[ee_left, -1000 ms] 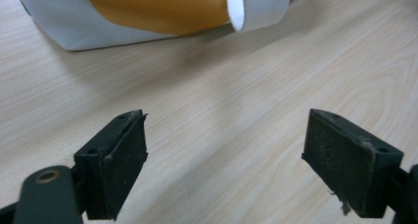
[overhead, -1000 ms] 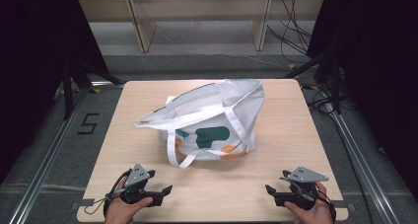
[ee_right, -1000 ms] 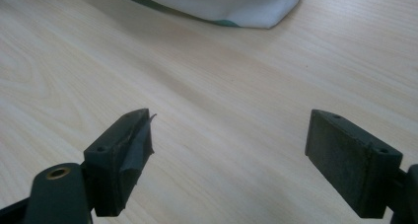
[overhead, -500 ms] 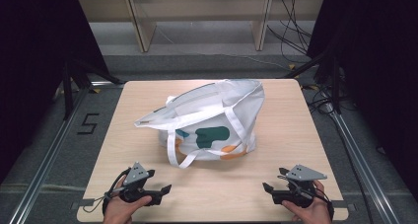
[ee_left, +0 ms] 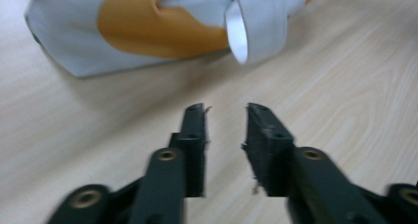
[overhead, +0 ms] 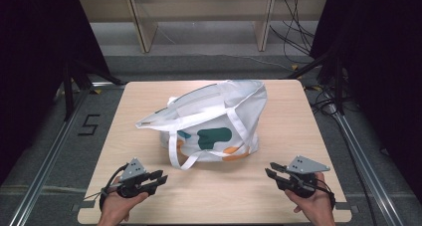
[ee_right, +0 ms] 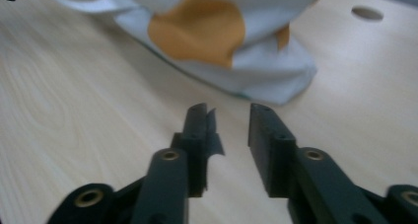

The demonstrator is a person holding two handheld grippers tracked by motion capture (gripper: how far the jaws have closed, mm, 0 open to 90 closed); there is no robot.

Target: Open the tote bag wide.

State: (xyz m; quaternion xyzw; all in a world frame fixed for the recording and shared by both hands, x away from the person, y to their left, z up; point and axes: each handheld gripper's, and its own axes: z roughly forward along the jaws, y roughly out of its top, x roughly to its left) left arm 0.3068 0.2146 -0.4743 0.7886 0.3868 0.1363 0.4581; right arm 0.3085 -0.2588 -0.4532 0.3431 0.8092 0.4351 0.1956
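The left tongs [overhead: 160, 176] and the right tongs [overhead: 269, 170] hover near the worktop's front edge, one toward each front corner, both aimed at the bag. Their jaws have just been closing and now stand a narrow gap apart with nothing between them. The worktop [overhead: 149, 99] carries a white tote bag [overhead: 219, 116] with teal and orange patches at its middle, its strap [overhead: 180, 159] looped toward the front. Bare wood separates tongs from bag.
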